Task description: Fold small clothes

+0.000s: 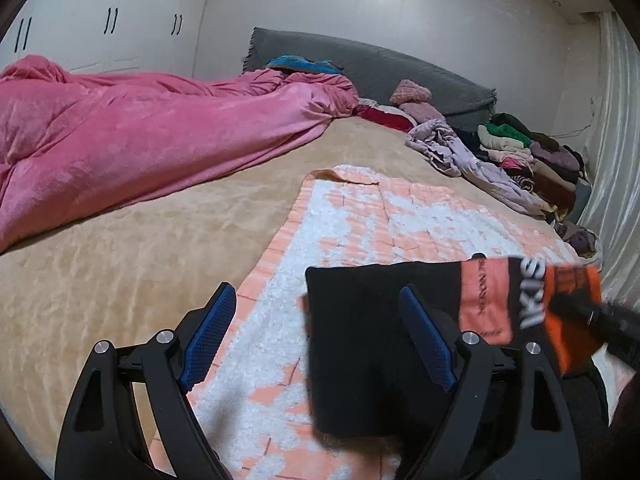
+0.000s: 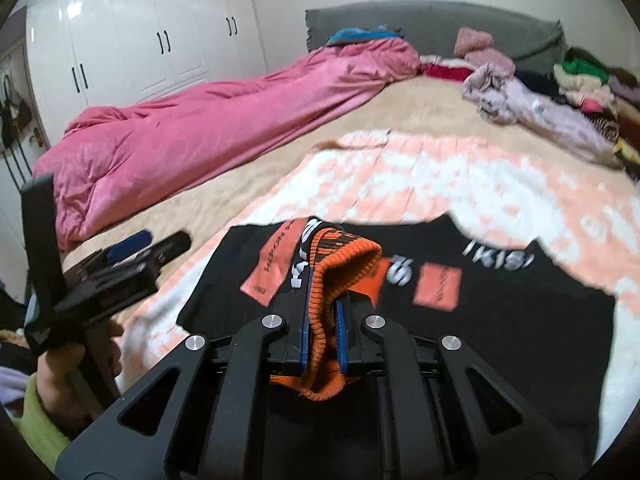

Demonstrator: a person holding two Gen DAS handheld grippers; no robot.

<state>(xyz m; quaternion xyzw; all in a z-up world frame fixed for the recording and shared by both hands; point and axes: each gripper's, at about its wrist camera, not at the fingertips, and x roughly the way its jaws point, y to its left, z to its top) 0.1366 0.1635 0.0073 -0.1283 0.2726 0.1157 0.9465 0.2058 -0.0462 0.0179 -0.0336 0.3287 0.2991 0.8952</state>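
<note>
Bed [image 1: 140, 248]: a beige plush cover fills most of both views, running from my grippers up to 12 o'clock.
Pink duvet [image 1: 120, 136]: bunched along the bed's 9 to 11 o'clock side, reaching toward the grey headboard [image 1: 380, 68].
Wardrobe [image 2: 140, 28]: white doors with dark handles, behind the duvet at 10 o'clock.
Peach-and-white blanket [image 1: 380, 216]: spread flat on the beige cover, directly ahead of me, under the garment.
Clothes pile [image 1: 532, 160]: mixed folded and loose pieces at 2 o'clock, along the bed's far edge beside the curtain.
Black garment [image 2: 500, 320]: lies on the peach-and-white blanket at my 6 o'clock; it carries orange patches and white lettering, and one part with the orange ribbed cuff [image 2: 344, 256] is lifted and doubled over the rest.
Right gripper [image 2: 322, 320]: my blue pads are pressed together on the orange ribbed cuff, holding it above the black body.
Left gripper [image 1: 316, 344]: my jaws stand wide apart, nothing pinched; the black garment's edge lies beyond the right pad.
</note>
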